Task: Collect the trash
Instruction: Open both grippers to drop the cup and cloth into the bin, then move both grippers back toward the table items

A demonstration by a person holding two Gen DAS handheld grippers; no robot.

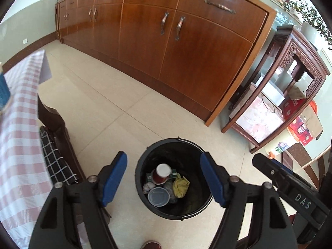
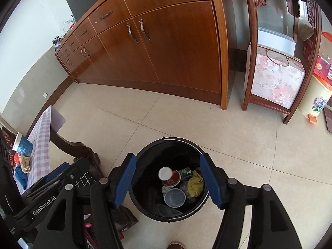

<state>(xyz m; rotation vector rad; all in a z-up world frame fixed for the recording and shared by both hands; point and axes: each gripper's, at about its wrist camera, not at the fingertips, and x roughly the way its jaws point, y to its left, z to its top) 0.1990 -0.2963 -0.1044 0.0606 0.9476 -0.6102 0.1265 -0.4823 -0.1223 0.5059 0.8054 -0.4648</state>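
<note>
Now both empty, left tongs (image 1: 164, 178) and right tongs (image 2: 168, 180) gaping over bin (image 1: 143, 166); lift clear, return to counter (image 2: 41, 145) edge trash.

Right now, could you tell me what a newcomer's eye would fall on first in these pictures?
The black trash bin on the pale tiled floor draws the eye first, framed between the open blue fingers of both grippers. Inside lie a red cup, a clear round container and a yellow rag. Behind it, a long glossy wooden sideboard fills the far wall.
</note>
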